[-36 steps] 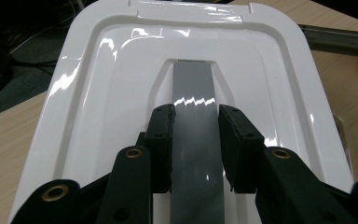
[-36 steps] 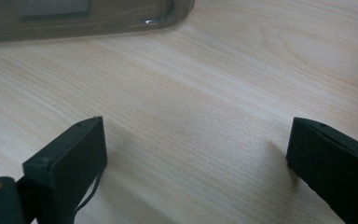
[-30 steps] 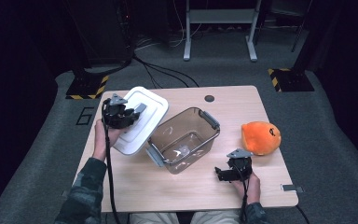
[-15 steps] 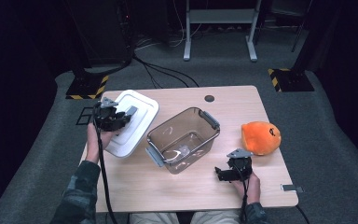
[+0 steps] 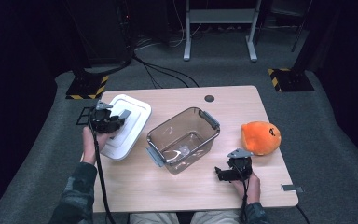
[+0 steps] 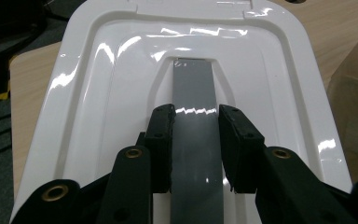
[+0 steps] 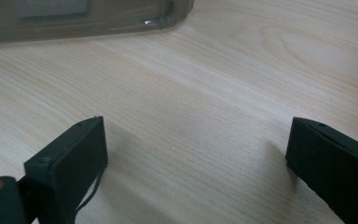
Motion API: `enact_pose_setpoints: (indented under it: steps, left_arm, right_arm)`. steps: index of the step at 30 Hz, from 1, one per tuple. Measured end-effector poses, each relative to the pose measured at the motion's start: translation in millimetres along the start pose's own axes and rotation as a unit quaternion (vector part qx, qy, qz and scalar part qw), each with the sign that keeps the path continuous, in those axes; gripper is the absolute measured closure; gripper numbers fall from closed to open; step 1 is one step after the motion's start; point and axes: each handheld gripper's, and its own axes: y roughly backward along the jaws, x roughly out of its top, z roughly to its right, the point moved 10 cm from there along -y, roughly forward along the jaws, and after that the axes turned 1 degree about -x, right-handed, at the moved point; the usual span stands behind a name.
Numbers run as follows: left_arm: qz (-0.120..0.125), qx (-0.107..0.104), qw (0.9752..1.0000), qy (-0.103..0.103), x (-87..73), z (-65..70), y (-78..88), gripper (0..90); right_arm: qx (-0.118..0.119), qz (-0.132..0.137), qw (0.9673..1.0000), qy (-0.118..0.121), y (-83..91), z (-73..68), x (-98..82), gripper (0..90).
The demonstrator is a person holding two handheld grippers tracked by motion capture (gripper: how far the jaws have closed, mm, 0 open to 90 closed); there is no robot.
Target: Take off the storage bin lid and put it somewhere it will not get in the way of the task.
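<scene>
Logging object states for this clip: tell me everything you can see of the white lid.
The white lid is glossy, plastic-looking, a rounded rectangle with stepped raised borders and a grey handle strip down its centre. It sits at the table's left edge, left of the clear container and apart from it. The left gripper has its jaws closed on either side of the grey strip. Whether the lid is lifted or resting flat cannot be told.

Left tool on white lid; clear tub mid-table, orange plush right
</scene>
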Motion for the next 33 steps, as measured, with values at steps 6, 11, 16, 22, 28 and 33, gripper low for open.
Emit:
enact_pose_setpoints:
  steps: [6, 11, 16, 22, 28, 33]
  left_arm:
    - [-0.012, 0.006, 0.9998, 0.016, -9.3, -6.9, -7.1, 66.4]
    - [-0.028, 0.011, 0.9991, 0.029, -21.6, -14.0, -15.4, 66.4]
    - [-0.041, 0.013, 0.9979, 0.048, -35.6, -20.7, -24.0, 66.5]
    - [-0.06, 0.015, 0.9961, 0.063, -51.9, -26.3, -34.8, 66.4]
    - [-0.072, 0.005, 0.9936, 0.086, -67.2, -27.3, -46.4, 66.4]
    - [-0.087, 0.008, 0.9922, 0.088, -79.8, -28.3, -55.8, 66.4]
  right_arm:
    - [0.0, 0.0, 1.0, 0.0, 0.0, 0.0, 0.0, 4.6]
    - [0.0, 0.0, 1.0, 0.0, 0.0, 0.0, 0.0, 4.6]
    - [0.0, 0.0, 1.0, 0.0, 0.0, 0.0, 0.0, 4.6]
    - [0.0, 0.0, 1.0, 0.0, 0.0, 0.0, 0.0, 4.6]
    - [0.0, 0.0, 1.0, 0.0, 0.0, 0.0, 0.0, 4.7]
    - [0.0, 0.0, 1.0, 0.0, 0.0, 0.0, 0.0, 4.7]
